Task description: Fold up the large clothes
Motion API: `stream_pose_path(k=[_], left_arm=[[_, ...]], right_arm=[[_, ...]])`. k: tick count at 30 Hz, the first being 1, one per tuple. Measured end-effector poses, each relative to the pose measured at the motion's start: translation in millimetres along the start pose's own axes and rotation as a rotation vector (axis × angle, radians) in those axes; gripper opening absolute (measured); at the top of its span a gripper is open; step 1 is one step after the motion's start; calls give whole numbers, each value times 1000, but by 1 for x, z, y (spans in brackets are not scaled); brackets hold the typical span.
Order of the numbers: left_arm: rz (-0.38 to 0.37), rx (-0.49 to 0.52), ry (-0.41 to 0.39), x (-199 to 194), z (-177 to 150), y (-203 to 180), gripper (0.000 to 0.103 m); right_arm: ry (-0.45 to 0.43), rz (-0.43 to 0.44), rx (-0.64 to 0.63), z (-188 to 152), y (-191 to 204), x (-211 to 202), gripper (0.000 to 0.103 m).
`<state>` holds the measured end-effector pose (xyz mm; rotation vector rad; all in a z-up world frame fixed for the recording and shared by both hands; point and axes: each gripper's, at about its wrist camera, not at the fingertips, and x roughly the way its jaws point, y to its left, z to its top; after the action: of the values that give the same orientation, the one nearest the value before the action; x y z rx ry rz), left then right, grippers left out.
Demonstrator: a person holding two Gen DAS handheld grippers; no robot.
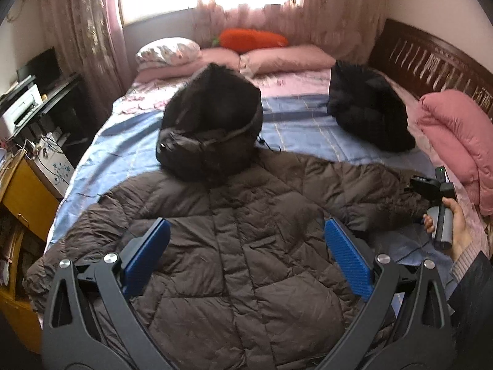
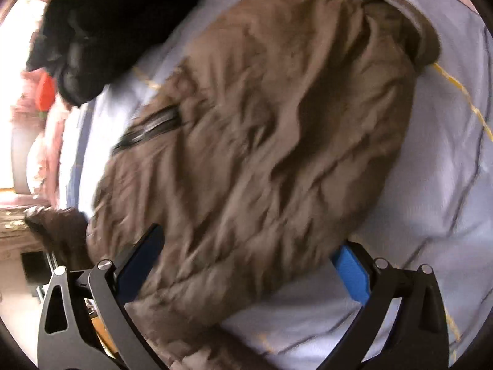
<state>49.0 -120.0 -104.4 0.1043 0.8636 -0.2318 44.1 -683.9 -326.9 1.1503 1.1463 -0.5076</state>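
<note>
Both tools stood wide open and held nothing. Left tool (image 1: 248, 246), with its blue ribbed pads spread apart, hung above the chest of the brown quilted puffer coat (image 1: 234, 246), which lay front-up and spread flat on the blue sheet of the bed (image 1: 295, 129). Right tool (image 2: 249, 265), gripped by the person's right hand (image 1: 453, 225) at the coat's right sleeve, straddled that brown sleeve (image 2: 277, 123) in its own blurred view, one pad on each side of the fabric and neither pressing it. Beyond the coat's shoulders its dark fur-trimmed hood (image 1: 212, 123) lay turned up toward the pillows. Farther right a black bundled garment (image 1: 369, 114) sat on the sheet, near a folded pink quilt (image 1: 459, 141) against the dark wooden headboard (image 1: 431, 61). An orange carrot-shaped cushion (image 1: 252, 38) rested on the pink pillows (image 1: 286, 57) below the bright window.
</note>
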Motion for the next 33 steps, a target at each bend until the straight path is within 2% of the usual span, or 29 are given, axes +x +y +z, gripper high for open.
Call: stream_pose_path(k=[4, 7, 9, 11, 13, 14, 16, 19, 21, 24, 27, 31, 33], left_arm=[[12, 3, 28, 21, 0, -5, 101], [21, 0, 45, 32, 0, -6, 101], [27, -2, 61, 39, -1, -6, 101], [27, -9, 74, 44, -1, -3, 101], [31, -19, 81, 45, -2, 0, 101], [34, -23, 80, 45, -2, 2, 101], [41, -28, 77, 43, -1, 6, 101], [52, -48, 66, 39, 1, 15, 101], [61, -64, 60, 37, 2, 21, 101], [69, -92, 56, 33, 3, 32, 101], [95, -120, 39, 26, 5, 47, 101], [188, -170, 21, 18, 8, 80, 101], [239, -225, 19, 15, 7, 108, 101]], right_arm=[[17, -2, 72, 15, -6, 12, 102], [-31, -4, 65, 21, 1, 6, 100], [-76, -5, 41, 23, 7, -1, 79], [-115, 23, 10, 25, 9, -9, 36], [-150, 18, -22, 27, 11, -12, 19], [-175, 8, -41, 27, 14, -16, 14], [-256, -8, -107, 20, 30, -32, 10], [-415, 41, -253, -6, 75, -79, 9], [-485, 137, -374, -33, 113, -113, 8], [-476, 297, -552, -88, 159, -145, 8], [-362, 422, -818, -181, 220, -142, 8], [-191, 449, -1092, -286, 267, -102, 8], [-92, 436, -1175, -328, 276, -72, 11]])
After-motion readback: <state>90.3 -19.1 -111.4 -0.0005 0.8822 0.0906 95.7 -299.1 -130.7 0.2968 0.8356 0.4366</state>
